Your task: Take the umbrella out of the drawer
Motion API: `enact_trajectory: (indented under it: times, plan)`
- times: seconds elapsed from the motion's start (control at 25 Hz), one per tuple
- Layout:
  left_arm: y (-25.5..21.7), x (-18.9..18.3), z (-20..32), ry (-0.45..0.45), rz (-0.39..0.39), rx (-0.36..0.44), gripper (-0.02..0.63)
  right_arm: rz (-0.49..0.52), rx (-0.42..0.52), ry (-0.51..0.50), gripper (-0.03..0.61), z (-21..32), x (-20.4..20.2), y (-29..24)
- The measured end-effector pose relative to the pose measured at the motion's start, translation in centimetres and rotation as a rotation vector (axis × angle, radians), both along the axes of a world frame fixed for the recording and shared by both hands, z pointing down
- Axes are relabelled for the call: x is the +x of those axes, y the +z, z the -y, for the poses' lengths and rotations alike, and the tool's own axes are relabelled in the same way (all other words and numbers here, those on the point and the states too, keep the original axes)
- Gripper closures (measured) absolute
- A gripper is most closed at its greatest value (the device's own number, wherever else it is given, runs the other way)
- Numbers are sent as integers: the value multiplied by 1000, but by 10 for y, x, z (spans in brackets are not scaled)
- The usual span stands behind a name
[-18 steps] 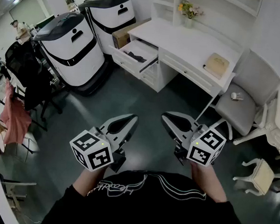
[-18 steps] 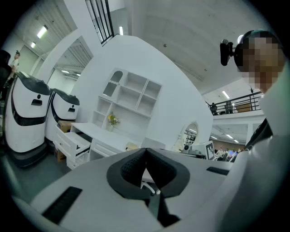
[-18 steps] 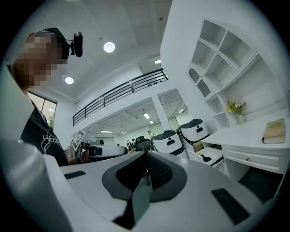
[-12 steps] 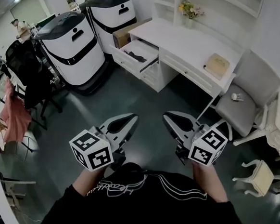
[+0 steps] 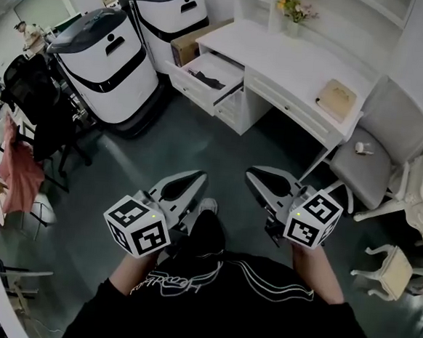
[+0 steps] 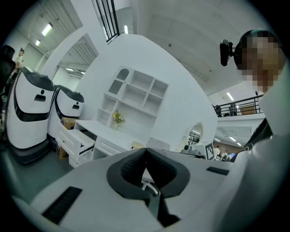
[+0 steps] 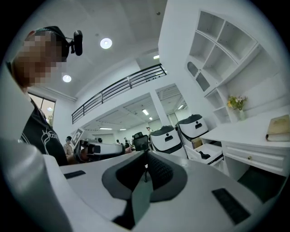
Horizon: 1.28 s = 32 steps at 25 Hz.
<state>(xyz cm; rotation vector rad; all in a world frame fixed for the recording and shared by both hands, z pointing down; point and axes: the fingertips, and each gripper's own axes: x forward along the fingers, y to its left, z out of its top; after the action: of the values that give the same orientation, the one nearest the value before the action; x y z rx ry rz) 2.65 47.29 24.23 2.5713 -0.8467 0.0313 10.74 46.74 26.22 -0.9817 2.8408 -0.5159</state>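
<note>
Currently, the left gripper and the right gripper are held side by side above the floor, well apart from the white desk. Both pairs of jaws are seen pressed together, with nothing between them. The dark umbrella is noted lying inside the open drawer at the desk's left end.

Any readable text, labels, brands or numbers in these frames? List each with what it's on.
No legible text anywhere.
Script print on the black shirt: too blurred to read.
On the left hand-held gripper and right hand-held gripper: square marker patterns only, no words.
</note>
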Motion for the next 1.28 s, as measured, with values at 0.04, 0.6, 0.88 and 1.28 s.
enact_trajectory:
  times: [0.04, 0.6, 0.88, 1.28]
  plan:
    - [3, 0, 9, 2, 0, 1, 594, -15, 10, -2, 529, 8, -1, 4]
    - [56, -20, 265, 60, 2, -129, 594, -5, -97, 30, 529, 257, -27, 45]
    - [74, -45, 447, 85, 67, -128, 594, -6, -144, 98, 528, 434, -38, 58]
    - [103, -67, 577, 64, 54, -167, 594, -94, -208, 81, 526, 551, -49, 99]
